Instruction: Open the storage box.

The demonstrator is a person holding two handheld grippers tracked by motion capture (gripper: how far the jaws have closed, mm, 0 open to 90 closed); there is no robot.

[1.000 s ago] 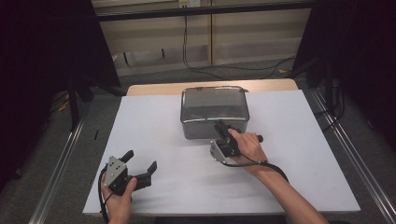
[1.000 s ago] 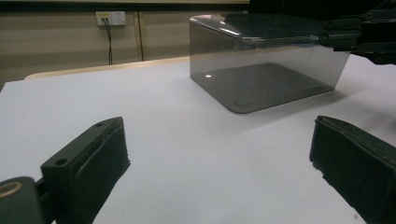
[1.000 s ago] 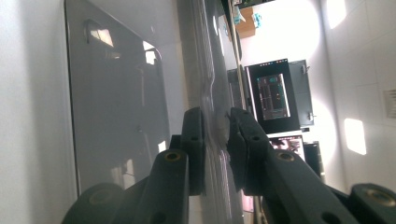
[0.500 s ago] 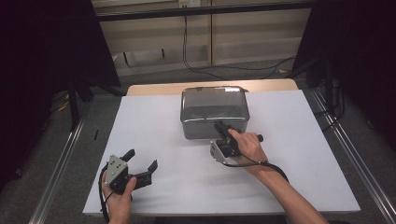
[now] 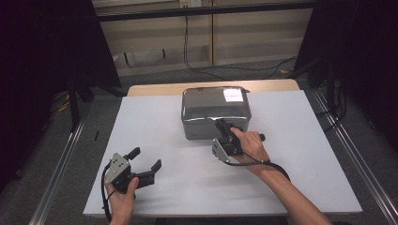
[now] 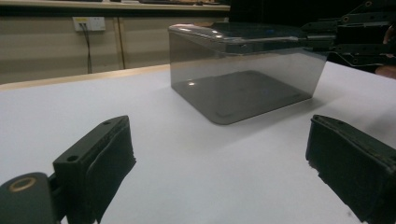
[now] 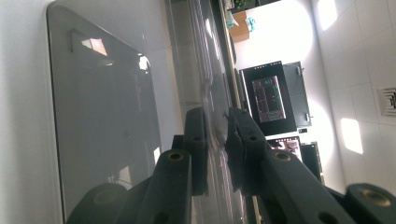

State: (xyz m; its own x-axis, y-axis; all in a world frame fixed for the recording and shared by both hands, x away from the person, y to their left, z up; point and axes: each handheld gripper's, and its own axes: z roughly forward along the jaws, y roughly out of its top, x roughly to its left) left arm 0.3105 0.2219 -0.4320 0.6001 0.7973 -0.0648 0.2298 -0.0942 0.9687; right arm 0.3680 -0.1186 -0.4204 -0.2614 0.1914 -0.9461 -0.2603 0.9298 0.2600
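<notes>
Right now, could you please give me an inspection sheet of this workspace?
Surface: white table top, bare around the box.
Job's things: smoky clear lidded box, upright near the far edge.
Clutter: nothing seen.
Grippers: right hand-held gripper shut on the box's lid rim at the near side; left hand-held gripper open, apart from the box.
Cables: one trails from each gripper; more on the floor beyond.
Surroundings: dark curtains, metal rails at both sides.

The right gripper (image 5: 224,127) is clamped tight (jaws nearly meeting), hand rolled sideways; the left gripper (image 5: 146,159) rests low, its 2 jaws wide apart.
</notes>
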